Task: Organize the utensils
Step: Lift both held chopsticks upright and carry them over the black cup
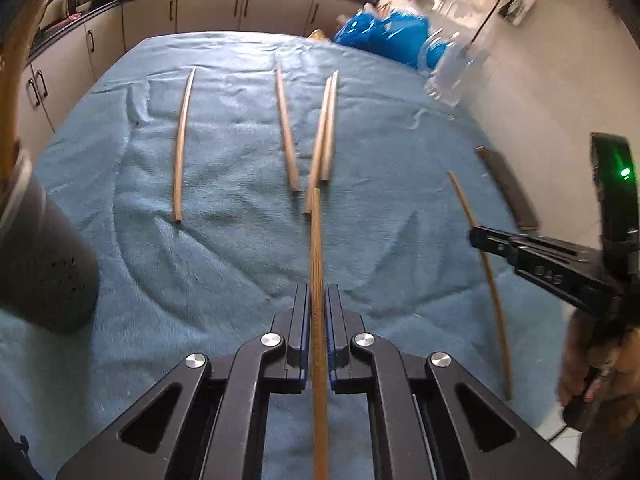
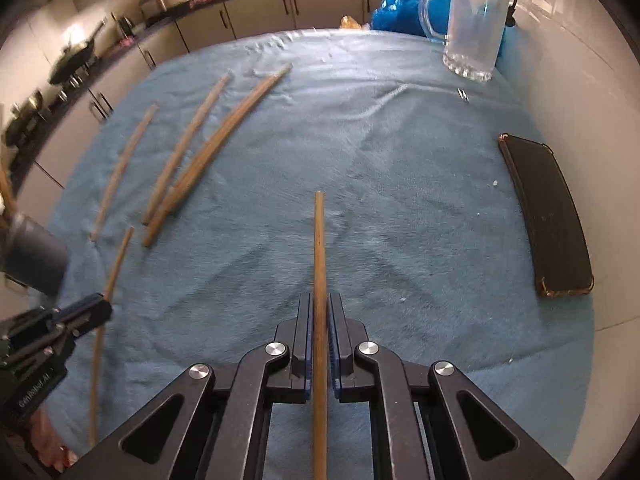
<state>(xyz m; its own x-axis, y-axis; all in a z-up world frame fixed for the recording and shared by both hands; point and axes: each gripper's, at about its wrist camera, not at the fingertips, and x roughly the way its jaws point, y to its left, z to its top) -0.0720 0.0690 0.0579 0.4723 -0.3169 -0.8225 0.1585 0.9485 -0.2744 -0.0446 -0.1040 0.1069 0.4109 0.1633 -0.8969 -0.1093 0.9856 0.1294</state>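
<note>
In the left wrist view, the left gripper [image 1: 318, 300] is clamped on a wooden chopstick [image 1: 317, 264] that runs up the middle of the frame over a blue towel [image 1: 224, 256] covering the table. Four loose chopsticks [image 1: 287, 128] lie across the upper centre, two of them touching in a narrow V. A dark cylindrical holder [image 1: 44, 256] sits at the left edge. At right, the right gripper [image 1: 478, 236] carries another chopstick [image 1: 486, 272]. A glass mug [image 1: 452, 72], blue plastic bags [image 1: 384, 34] and kitchen cabinets [image 1: 208, 14] fill the top.

In the right wrist view, the right gripper [image 2: 319, 308] is closed on its chopstick [image 2: 319, 272], centre frame. The loose chopsticks [image 2: 208, 152] lie at upper left; the left gripper [image 2: 96, 308] shows at lower left. A black phone case [image 2: 548, 216] rests at the right, near the white wall [image 2: 580, 92].
</note>
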